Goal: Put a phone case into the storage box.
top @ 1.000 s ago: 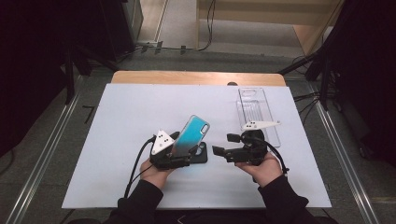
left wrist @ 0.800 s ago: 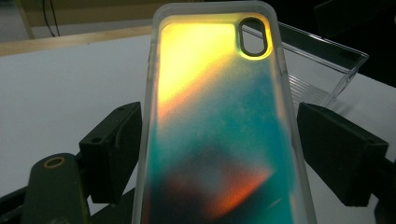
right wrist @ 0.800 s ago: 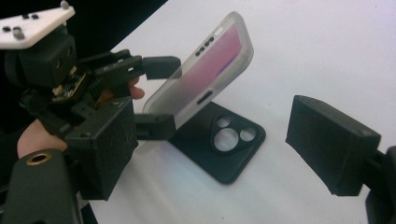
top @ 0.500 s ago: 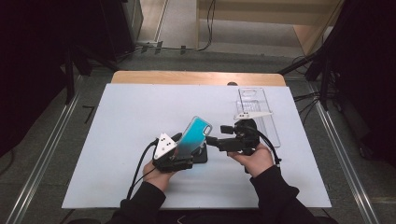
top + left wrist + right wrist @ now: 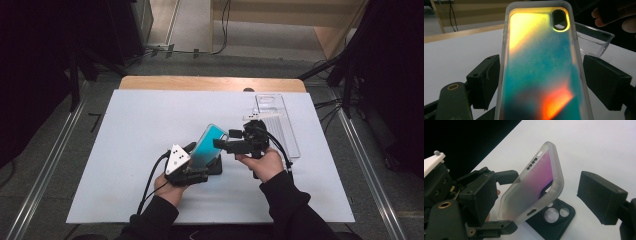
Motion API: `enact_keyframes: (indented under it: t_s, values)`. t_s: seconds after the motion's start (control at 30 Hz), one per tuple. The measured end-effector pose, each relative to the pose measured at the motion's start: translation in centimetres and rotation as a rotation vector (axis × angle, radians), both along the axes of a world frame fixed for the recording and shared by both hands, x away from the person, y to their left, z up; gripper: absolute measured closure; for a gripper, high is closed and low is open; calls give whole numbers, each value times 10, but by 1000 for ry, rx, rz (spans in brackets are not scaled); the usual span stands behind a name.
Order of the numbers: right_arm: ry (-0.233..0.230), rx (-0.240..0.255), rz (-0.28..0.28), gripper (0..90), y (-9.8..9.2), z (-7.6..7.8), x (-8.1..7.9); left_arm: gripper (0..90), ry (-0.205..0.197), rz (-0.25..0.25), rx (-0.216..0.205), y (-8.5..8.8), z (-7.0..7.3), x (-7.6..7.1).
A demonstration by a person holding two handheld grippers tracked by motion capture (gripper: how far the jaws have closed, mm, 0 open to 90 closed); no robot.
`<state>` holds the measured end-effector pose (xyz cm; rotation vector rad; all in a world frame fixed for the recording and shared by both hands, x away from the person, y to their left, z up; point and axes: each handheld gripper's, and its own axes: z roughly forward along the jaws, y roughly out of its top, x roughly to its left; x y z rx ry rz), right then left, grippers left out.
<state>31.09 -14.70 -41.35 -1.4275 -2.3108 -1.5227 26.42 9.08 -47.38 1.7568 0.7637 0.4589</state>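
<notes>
An iridescent teal phone case point(image 5: 209, 141) with a clear rim stands tilted above the white table. My left gripper point(image 5: 202, 161) is shut on its lower part; in the left gripper view both pads point(image 5: 484, 80) press the case point(image 5: 541, 65) at its long sides. My right gripper point(image 5: 223, 143) is at the case's upper end. Its jaws have just been closing, with the case's end point(image 5: 536, 187) between them. The right pad point(image 5: 600, 200) is still apart from the rim, so my right gripper point(image 5: 541, 195) is open. A black phone case point(image 5: 554, 216) lies flat underneath.
A clear plastic tray point(image 5: 280, 125) lies at the back right of the white table point(image 5: 130, 130), just behind my right hand. A wooden edge point(image 5: 210, 83) runs along the far side. Metal rails flank the table.
My right gripper has moved left, from beside the tray to the upper end of the teal case, which now stands between its jaws. The left gripper and the case have stayed in place.
</notes>
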Motion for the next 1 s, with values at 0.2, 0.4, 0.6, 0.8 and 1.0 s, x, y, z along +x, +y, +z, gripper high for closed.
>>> enact_keyframes:
  t_s: [0.2, 0.4, 0.6, 0.8, 1.0]
  values:
    - [59, 40, 6, 303, 2, -5, 7, 170, 9, 13, -3, -1, 0, -1]
    - [173, 84, -24, 530, -1, -7, 15, 170, 29, 18, -7, -2, 0, -2]
    - [226, 128, -51, 739, -8, -6, 17, 170, 27, 8, -17, -3, 0, -2]
    - [249, 172, -49, 760, -10, -4, 16, 169, 19, 5, -22, -3, 2, -3]
    - [267, 189, -36, 768, -10, -2, 15, 166, 46, -7, -2, -3, 5, -2]
